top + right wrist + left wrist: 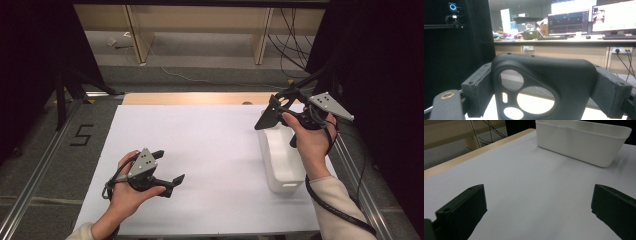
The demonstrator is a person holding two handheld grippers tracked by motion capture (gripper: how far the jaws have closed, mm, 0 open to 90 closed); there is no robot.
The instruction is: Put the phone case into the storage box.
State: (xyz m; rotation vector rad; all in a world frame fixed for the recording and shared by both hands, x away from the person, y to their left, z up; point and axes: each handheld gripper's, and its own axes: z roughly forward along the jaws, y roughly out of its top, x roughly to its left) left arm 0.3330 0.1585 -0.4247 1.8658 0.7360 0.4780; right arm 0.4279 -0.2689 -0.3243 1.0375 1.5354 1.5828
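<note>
My right gripper point(278, 109) hovers above the far end of a white plastic bin point(283, 162) at the table's right side. It is shut on a flat black plastic piece point(544, 72) with several round cut-outs, clamped between both jaws; the same black piece point(266, 118) points left and down in the high view. My left gripper point(170, 166) rests low over the white table sheet point(210, 145) at the front left, open with nothing between its jaws. In the left gripper view the bin point(579, 142) stands ahead, beyond the wide gap of the left gripper point(539, 210).
A wooden strip point(195, 98) runs along the table's far edge. Metal rails point(35, 170) flank the table, with a taped "5" point(81, 135) on the floor at left. Cables point(290, 35) hang at the back right. Desks with monitors point(594, 17) stand far off.
</note>
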